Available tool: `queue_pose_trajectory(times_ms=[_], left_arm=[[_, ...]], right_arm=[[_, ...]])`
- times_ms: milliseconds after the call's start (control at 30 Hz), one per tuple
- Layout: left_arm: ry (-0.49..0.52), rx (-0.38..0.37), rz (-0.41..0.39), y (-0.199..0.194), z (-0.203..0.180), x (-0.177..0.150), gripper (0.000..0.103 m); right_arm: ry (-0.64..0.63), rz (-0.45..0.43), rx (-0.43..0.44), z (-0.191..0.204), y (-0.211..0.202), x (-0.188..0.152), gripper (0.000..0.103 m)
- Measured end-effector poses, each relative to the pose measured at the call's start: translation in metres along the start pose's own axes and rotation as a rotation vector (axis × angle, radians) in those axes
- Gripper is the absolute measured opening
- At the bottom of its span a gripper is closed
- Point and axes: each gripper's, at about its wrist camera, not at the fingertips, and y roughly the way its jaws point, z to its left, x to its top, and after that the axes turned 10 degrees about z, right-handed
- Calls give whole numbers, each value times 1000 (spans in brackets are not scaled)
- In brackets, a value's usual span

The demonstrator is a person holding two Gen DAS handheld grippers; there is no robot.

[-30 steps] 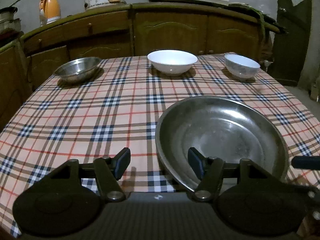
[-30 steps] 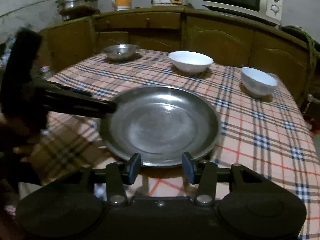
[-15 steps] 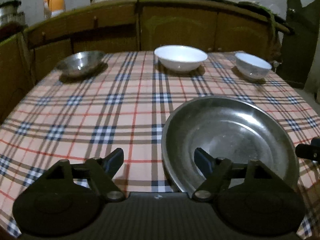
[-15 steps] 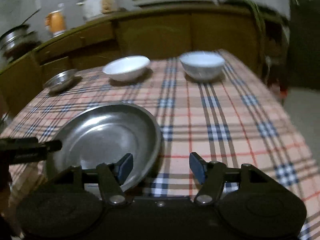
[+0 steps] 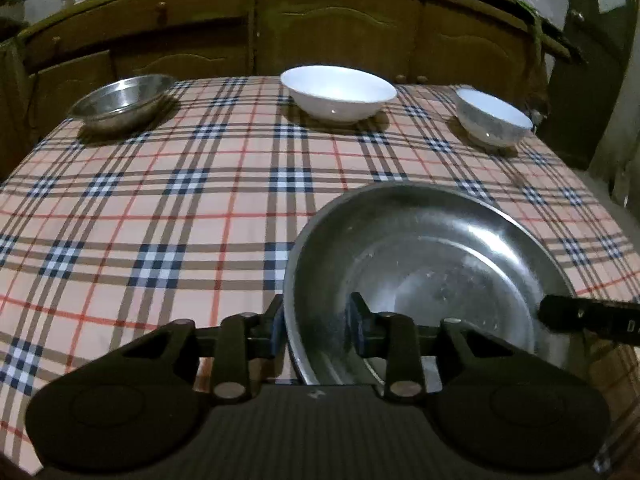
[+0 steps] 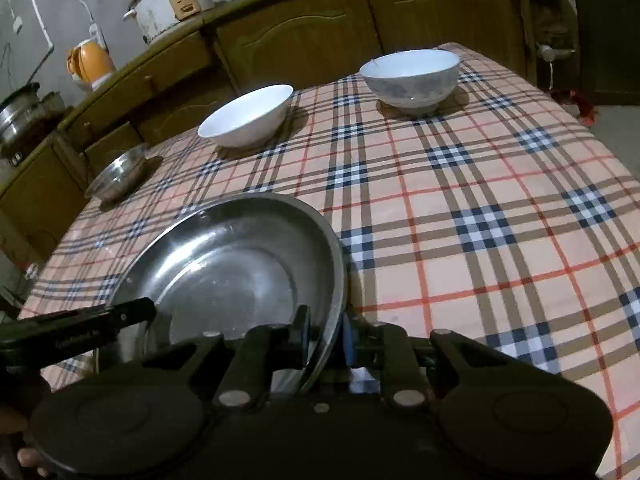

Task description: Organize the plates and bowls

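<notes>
A large steel plate (image 5: 432, 272) lies near the front of the plaid table. My left gripper (image 5: 316, 330) is shut on its left rim. My right gripper (image 6: 326, 340) is shut on its right rim; the plate shows in the right wrist view (image 6: 232, 256). A wide white bowl (image 5: 338, 92) (image 6: 246, 116), a small patterned white bowl (image 5: 494, 118) (image 6: 412, 76) and a small steel bowl (image 5: 122, 98) (image 6: 120, 172) stand along the far edge. The other gripper's finger (image 5: 588, 316) (image 6: 80, 326) reaches over the plate in each view.
The table carries a plaid cloth (image 5: 160, 208). Brown cabinets (image 5: 336, 28) stand close behind it. A rice cooker (image 6: 172, 0), an orange kettle (image 6: 90, 60) and steel pots (image 6: 20, 112) sit on the counter. The table's right edge (image 6: 592, 132) drops to the floor.
Both grippers have closed from open onto opposite rims of the large steel plate. The right gripper swung to the plate's right side and moved in close.
</notes>
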Motion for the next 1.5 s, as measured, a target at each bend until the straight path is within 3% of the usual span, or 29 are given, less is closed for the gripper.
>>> queue_pose_trajectory(times_ms=[100,600,1233,1500], left_arm=[[-10,5,-6,-7,4,3,25],[-58,58,-104,-47,43,11,25],[-159,207,-127,-56,154,20,25],[-193,223,-115,-41,194,23,25]], right_arm=[[-15,-10,-1,6,-6,1,23],[-110,-52,35,64,-16,20,23],[-253,-8,108,191,46,28,23],[-269,0,100,229,77,25,23]])
